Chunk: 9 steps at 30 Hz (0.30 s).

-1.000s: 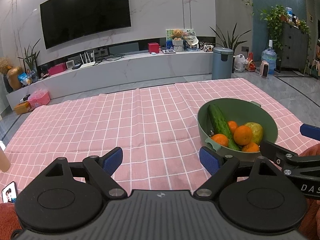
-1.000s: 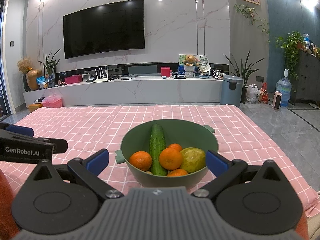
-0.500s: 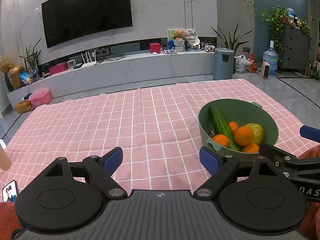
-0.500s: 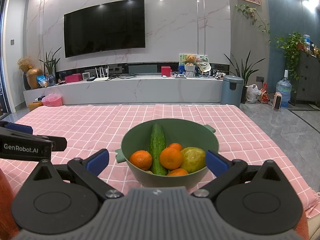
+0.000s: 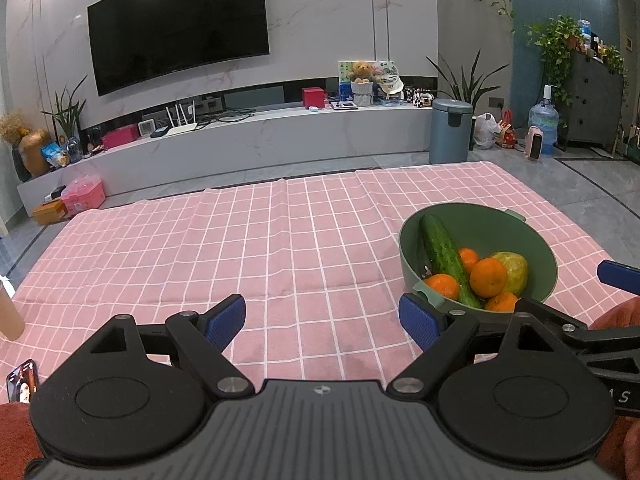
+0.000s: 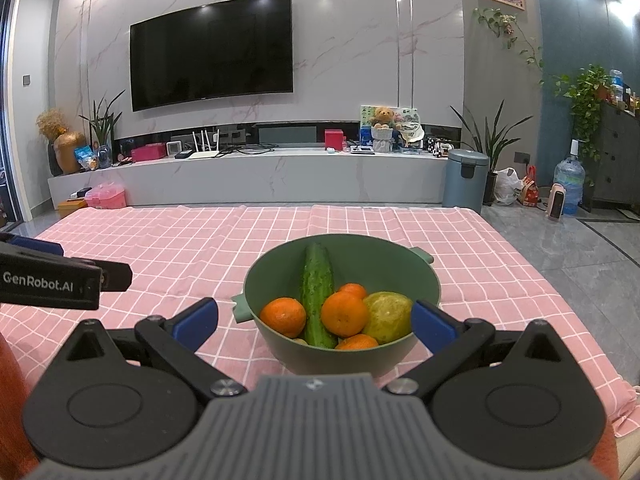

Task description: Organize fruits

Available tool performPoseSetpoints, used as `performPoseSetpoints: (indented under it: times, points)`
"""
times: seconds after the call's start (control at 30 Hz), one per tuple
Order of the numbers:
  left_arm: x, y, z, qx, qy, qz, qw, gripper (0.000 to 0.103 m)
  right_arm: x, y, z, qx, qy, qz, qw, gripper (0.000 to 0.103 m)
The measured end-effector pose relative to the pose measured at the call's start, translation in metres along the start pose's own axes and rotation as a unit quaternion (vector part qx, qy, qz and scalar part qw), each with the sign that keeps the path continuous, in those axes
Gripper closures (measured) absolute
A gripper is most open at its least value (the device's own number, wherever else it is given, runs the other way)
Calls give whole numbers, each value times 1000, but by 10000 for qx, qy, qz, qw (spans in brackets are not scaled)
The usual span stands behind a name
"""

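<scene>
In the green bowl point(image 6: 276, 276), cucumber point(image 6: 317, 292) lengthwise toward the TV wall; both tools spread wide.

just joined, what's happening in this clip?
A person holds a gripper in each hand over a table with a pink checked cloth. Both the left gripper and the right gripper are open and hold nothing. A green bowl sits just ahead of the right gripper, holding a cucumber, several oranges and a yellow-green fruit. Nothing is out of the bowl yet.
</scene>
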<state>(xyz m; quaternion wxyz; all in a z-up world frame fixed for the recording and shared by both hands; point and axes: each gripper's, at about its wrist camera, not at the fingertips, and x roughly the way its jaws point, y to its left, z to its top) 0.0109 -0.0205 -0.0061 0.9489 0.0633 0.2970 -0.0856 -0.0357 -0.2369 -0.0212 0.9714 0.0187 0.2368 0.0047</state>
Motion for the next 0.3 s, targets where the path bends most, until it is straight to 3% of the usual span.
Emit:
performPoseSetpoints:
  times: [0.3]
  points:
    - [-1,2,1,-68,-21,-41,10000,2,1,-1,-1,-15,22,-25,10000,5]
